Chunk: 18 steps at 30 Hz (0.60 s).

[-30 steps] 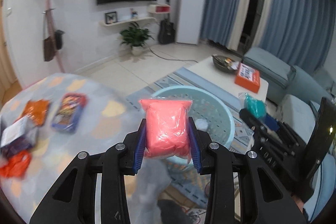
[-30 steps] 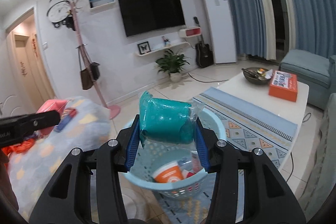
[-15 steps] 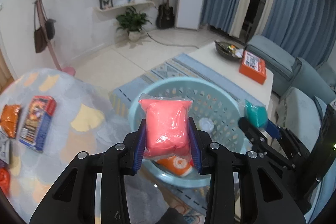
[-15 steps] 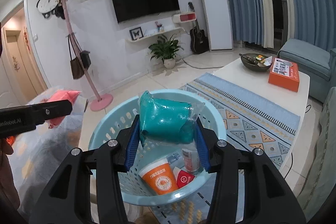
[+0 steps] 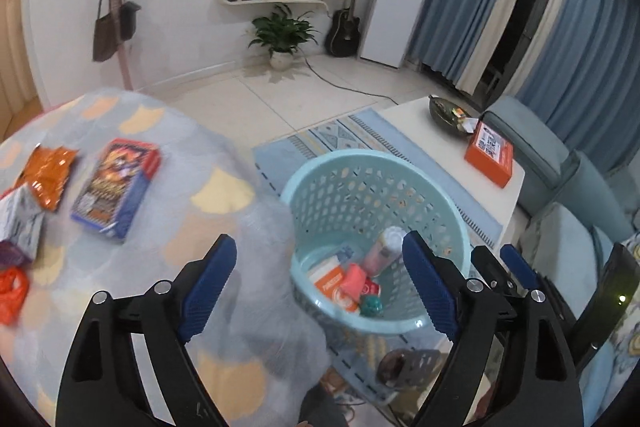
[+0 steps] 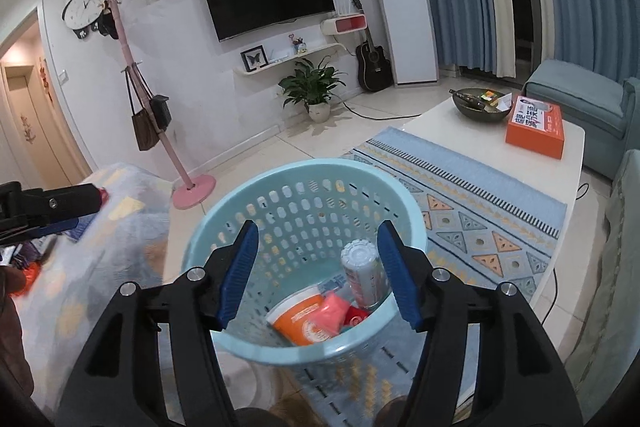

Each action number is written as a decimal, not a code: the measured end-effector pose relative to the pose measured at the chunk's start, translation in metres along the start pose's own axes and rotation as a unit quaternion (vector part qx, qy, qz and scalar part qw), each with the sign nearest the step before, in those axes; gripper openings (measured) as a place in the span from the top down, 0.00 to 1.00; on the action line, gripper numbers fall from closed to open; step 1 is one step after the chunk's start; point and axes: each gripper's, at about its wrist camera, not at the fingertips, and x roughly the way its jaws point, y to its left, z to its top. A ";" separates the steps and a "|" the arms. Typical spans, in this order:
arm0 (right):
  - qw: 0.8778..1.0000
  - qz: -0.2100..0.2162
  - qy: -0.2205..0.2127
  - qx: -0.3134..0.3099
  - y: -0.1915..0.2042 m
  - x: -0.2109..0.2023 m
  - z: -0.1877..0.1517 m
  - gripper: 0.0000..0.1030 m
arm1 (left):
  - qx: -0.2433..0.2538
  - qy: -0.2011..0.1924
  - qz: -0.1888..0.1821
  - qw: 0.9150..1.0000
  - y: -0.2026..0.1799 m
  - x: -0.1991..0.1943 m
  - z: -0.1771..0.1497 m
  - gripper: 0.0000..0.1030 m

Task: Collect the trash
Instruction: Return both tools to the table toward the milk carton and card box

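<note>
Living-room floor tiles and a patterned blue rug surround a pale blue perforated plastic basket (image 6: 304, 251), which stands between a blanket-covered surface and a white coffee table (image 6: 500, 155). Inside the basket lie an orange paper cup (image 6: 300, 321), a pink plastic packet (image 6: 334, 311), a small teal packet (image 5: 371, 306) and a white-capped bottle (image 6: 362, 273), so part of the collecting is judged done. The left gripper (image 5: 320, 285) hangs over the basket's near edge with its blue pads spread wide and nothing between them; the right gripper (image 6: 318, 273) hovers above the basket, likewise spread and empty. Trash remaining on the grey blanket with yellow patches (image 5: 208, 195) includes a blue and red printed carton (image 5: 116, 187), a crumpled orange foil wrapper (image 5: 50, 175), a white box (image 5: 18, 223) and a red-orange bag (image 5: 12, 293). Those pieces are well apart from the basket, so several more trips seem needed.
</note>
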 end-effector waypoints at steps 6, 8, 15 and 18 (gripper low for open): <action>1.000 0.019 -0.006 -0.017 0.028 -0.023 -0.002 0.43 | -0.014 -0.039 0.018 0.999 0.026 -0.061 -0.017 0.19; 0.999 0.030 -0.008 -0.025 0.043 -0.031 -0.001 0.43 | -0.016 -0.051 0.032 0.998 0.035 -0.080 -0.025 0.19; 0.994 0.077 -0.018 -0.077 0.105 -0.056 0.004 0.43 | -0.038 -0.096 0.112 0.988 0.096 -0.149 -0.052 0.19; 0.988 0.108 -0.016 -0.108 0.143 -0.064 0.000 0.43 | -0.062 -0.097 0.157 0.981 0.139 -0.165 -0.061 0.19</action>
